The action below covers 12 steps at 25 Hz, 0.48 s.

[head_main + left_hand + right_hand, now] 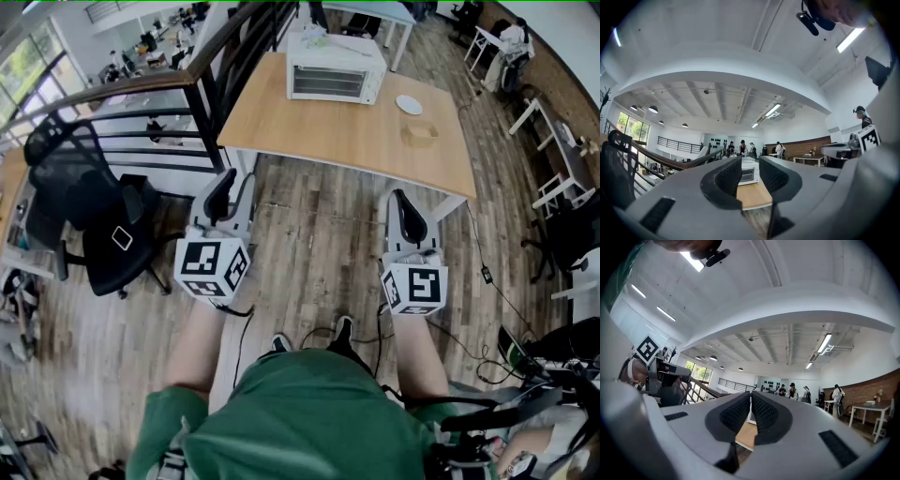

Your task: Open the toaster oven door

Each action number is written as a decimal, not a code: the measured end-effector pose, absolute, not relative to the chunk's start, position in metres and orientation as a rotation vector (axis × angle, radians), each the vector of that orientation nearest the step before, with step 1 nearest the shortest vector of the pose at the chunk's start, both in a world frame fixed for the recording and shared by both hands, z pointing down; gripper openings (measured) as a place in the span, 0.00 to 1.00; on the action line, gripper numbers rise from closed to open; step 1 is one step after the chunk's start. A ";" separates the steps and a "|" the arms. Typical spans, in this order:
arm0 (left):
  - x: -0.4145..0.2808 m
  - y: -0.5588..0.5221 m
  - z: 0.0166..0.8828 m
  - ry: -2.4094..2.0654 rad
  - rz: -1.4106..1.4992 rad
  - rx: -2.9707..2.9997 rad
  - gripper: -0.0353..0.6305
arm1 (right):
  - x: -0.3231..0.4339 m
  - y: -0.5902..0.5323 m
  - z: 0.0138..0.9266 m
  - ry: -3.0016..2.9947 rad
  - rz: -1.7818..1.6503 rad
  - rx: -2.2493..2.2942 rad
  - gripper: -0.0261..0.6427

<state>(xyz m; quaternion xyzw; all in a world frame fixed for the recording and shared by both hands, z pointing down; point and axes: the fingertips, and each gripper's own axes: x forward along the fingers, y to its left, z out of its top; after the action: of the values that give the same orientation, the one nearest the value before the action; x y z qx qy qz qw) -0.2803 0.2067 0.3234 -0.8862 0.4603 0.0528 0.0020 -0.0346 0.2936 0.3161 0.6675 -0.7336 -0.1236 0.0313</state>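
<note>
The toaster oven (335, 67) stands door-shut at the far side of the surface (328, 136), well apart from the left gripper (219, 199), fingers spread, and the right gripper (408, 216), fingers pressed together, so stepping close before reaching seems wisest.

Toaster oven (752, 416) mostly hidden behind jaws; door (328, 82) handle seemingly too small to tell.

Head view looks steeply down; both gripper views face the distant toaster oven (335, 67).
</note>
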 end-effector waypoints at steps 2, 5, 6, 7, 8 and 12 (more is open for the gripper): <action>-0.292 0.211 0.323 1.443 0.176 -2.786 0.25 | -0.045 0.299 0.317 -2.252 -0.381 2.065 0.09; -0.306 0.218 0.322 1.432 0.176 -2.791 0.25 | -0.059 0.307 0.317 -2.253 -0.378 2.073 0.09; -0.310 0.221 0.322 1.425 0.172 -2.791 0.25 | -0.063 0.308 0.316 -2.255 -0.374 2.081 0.09; -0.313 0.222 0.321 1.418 0.169 -2.790 0.25 | -0.065 0.309 0.316 -2.257 -0.369 2.093 0.09; -0.316 0.224 0.319 1.411 0.166 -2.787 0.25 | -0.067 0.309 0.315 -2.259 -0.363 2.107 0.09; -0.323 0.224 0.314 1.397 0.169 -2.773 0.25 | -0.072 0.309 0.309 -2.226 -0.365 2.134 0.09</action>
<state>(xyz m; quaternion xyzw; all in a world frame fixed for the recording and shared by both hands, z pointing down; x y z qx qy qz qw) -0.3233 0.2244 0.3140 -0.8917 0.4491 0.0542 0.0159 -0.0721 0.3092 0.3091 0.6872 -0.7167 -0.1174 0.0183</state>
